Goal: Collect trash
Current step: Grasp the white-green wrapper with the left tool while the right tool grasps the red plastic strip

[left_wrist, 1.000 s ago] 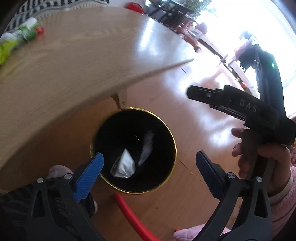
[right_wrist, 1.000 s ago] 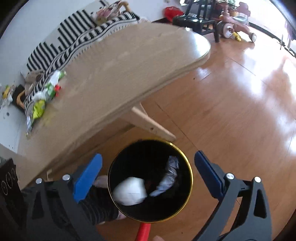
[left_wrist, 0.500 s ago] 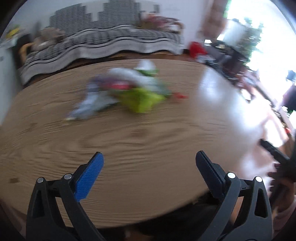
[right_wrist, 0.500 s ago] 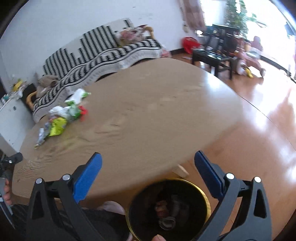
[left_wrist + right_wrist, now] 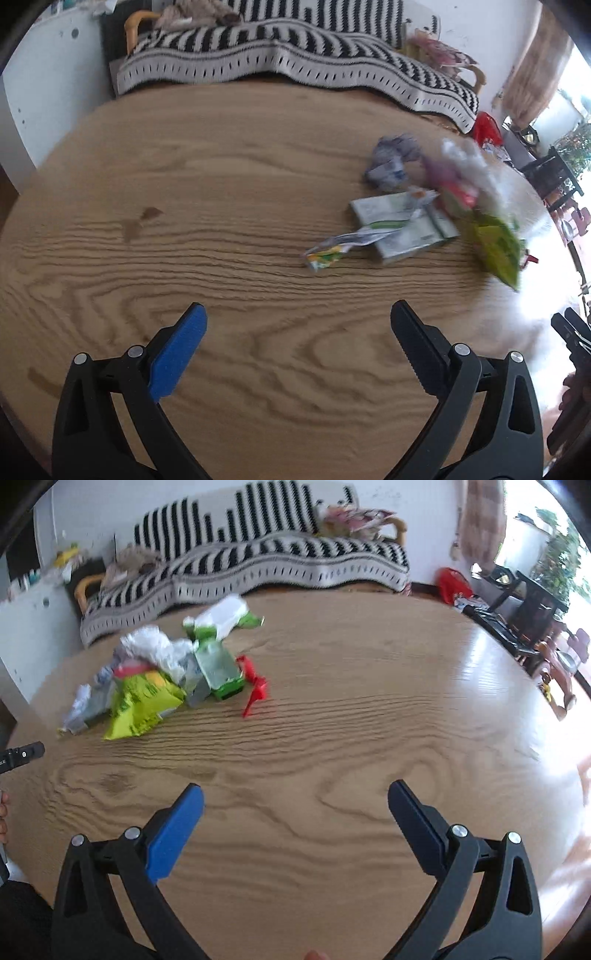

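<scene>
We find both tongs released and empty. The left gripper (image 5: 297, 325) hangs over the wooden table (image 5: 184, 229) with its jaws spread wide, nothing between them. The right gripper (image 5: 295, 805) is in the same condition, jaws apart above bare wood.

The trash sits in one loose heap on the tabletop, well apart from either tool. From the right wrist view, we note a yellow-green snack bag (image 5: 142, 701) at the near edge of the heap, crumpled white paper (image 5: 155, 648) behind it, a green carton (image 5: 218, 670) just beside these, and a red plastic scrap (image 5: 255, 688) at the heap's right fringe. From the left wrist view, a flattened white-and-green box (image 5: 400, 227) lies nearest, with a torn wrapper (image 5: 340, 245) draped across its front. This view is motion-blurred toward the right.

A striped sofa (image 5: 280, 565) stands beyond the table.
</scene>
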{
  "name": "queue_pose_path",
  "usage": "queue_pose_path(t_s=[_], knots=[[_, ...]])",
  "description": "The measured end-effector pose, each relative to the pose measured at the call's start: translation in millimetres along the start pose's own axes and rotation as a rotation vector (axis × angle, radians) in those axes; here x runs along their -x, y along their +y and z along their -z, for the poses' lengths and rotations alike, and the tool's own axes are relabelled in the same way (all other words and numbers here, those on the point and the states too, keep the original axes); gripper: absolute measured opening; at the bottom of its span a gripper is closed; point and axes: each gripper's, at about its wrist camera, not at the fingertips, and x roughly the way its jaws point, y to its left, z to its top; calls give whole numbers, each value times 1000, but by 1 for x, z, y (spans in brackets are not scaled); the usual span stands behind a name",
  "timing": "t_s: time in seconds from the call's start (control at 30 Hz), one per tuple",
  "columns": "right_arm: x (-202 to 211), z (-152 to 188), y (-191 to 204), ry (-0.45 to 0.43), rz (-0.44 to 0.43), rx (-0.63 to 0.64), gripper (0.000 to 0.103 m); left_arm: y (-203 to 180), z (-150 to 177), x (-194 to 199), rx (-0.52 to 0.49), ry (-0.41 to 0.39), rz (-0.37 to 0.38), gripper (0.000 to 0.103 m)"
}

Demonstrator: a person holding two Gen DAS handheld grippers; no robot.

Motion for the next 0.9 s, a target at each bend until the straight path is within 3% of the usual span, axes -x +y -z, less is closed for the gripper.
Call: queue_pose_path(t_s=[0.1,0.17,0.27,0.43,0.7,0.9], knots=[[-30,-14,6,66,9,7,97,1,-6,-8,-21,-34,-16,97],[-43,-25,10,59,31,53,98,3,-11,-14,-30,-50,-17,97],[-59,-48,15,75,-3,76,98,-6,-16,-27,-107,-78,-112,97],[-76,-68,18,58,-29,112,98,-16,-27,-35,-136,-76,-98,97],[-76,-65,11,26,3,57,98,-16,-41,-43,-146,-75,-100,98],[-76,-63,11,25,19,42,98,-27,-40,-45,-202,-72,-58,98]])
